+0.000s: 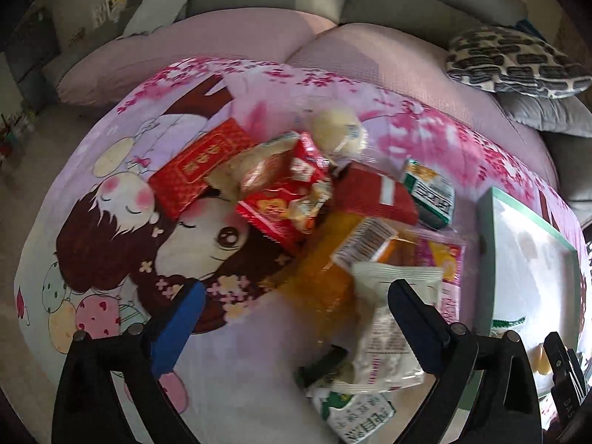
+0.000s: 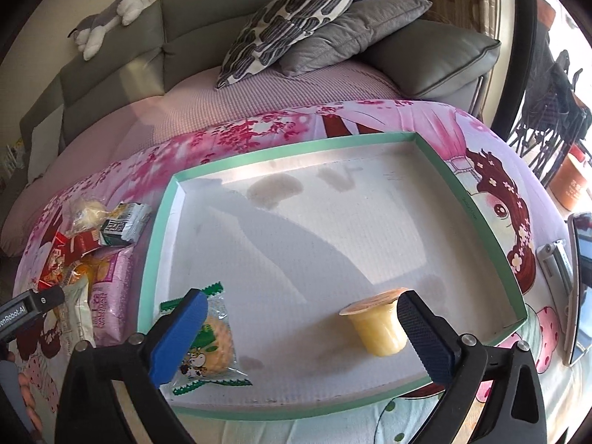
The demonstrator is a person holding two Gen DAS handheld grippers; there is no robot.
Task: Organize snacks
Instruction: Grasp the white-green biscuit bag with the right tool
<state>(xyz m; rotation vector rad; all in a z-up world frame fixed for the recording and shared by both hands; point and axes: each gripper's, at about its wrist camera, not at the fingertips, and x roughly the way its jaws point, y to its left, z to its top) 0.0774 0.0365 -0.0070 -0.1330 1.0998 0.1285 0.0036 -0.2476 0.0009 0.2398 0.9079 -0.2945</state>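
Observation:
A pile of snack packets (image 1: 296, 192) lies on the pink cartoon cloth; it also shows in the right wrist view (image 2: 88, 244). My left gripper (image 1: 296, 307) is open and empty, hovering over the near end of the pile, above a white packet (image 1: 392, 333) and an orange packet (image 1: 325, 281). A green-rimmed white tray (image 2: 477, 207) sits to the right; it also shows in the left wrist view (image 1: 488, 222). In the tray lie a yellow jelly cup (image 2: 377, 325) and a green biscuit packet (image 2: 211, 340). My right gripper (image 2: 299, 329) is open and empty above the tray's near edge.
A grey sofa (image 2: 111, 48) with patterned and grey cushions (image 2: 296, 11) stands behind the table. A phone (image 2: 581, 281) and a small silver object (image 2: 555, 262) lie right of the tray. A plush toy (image 2: 111, 11) rests on the sofa back.

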